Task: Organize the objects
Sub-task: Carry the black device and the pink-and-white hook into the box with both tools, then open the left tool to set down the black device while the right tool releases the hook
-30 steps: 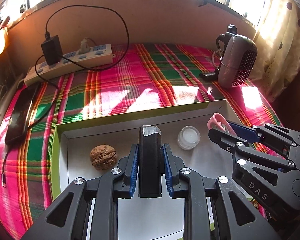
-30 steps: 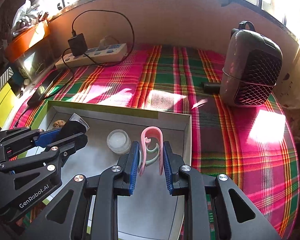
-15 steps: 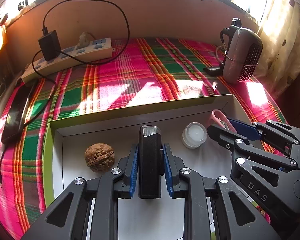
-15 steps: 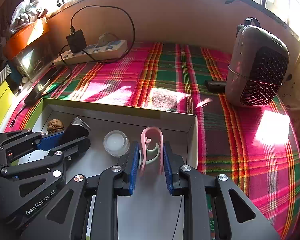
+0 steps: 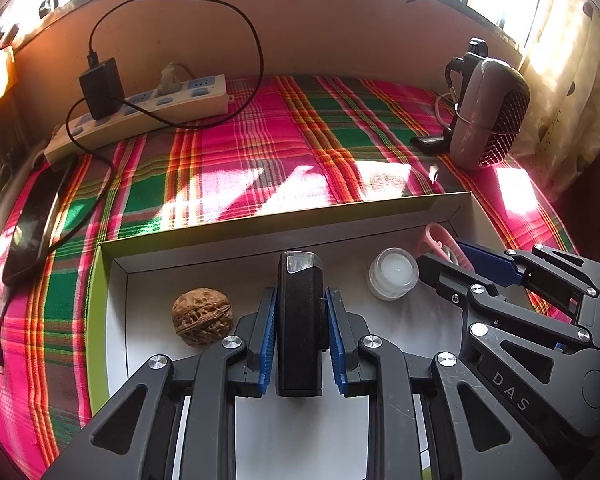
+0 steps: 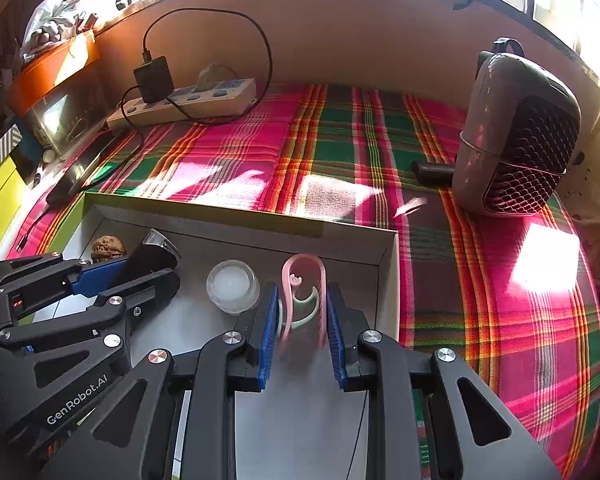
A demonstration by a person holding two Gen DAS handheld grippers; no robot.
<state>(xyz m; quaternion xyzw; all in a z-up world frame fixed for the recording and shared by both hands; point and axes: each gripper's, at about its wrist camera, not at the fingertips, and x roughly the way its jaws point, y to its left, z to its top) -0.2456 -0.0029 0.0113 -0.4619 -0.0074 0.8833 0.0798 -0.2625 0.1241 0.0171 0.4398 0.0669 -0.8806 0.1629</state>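
Jaws of the left gripper (image 5: 300,340) are clamped on an upright black device (image 5: 299,320) with a clear cap at its top, blue pads pressing both its sides, as they were a second ago. Jaws of the right gripper (image 6: 303,328) stand narrow, closed on a pink loop-shaped clip (image 6: 304,296) with a pale hook inside it; that grip too is unchanged.

Both held things hang over the shallow white box (image 5: 260,228) with its green outer edge, which lies on the plaid cloth (image 5: 260,152) covering the worktop. Inside the box a walnut (image 5: 202,316) sits to the left of the black device and a small clear jar (image 5: 392,274) with white contents stands to its right, between the two grippers.

Compared with the earlier pictures the views have shifted slightly: the box's far wall sits a little lower in frame and more of the cloth beyond it shows, while the grippers keep the same spacing from each other and from the jar.

Behind, a power strip (image 5: 140,116) carries a black charger (image 5: 102,88), its cable running to a phone (image 5: 36,216) at the cloth's left edge. A small heater (image 6: 516,136) stands at the right.
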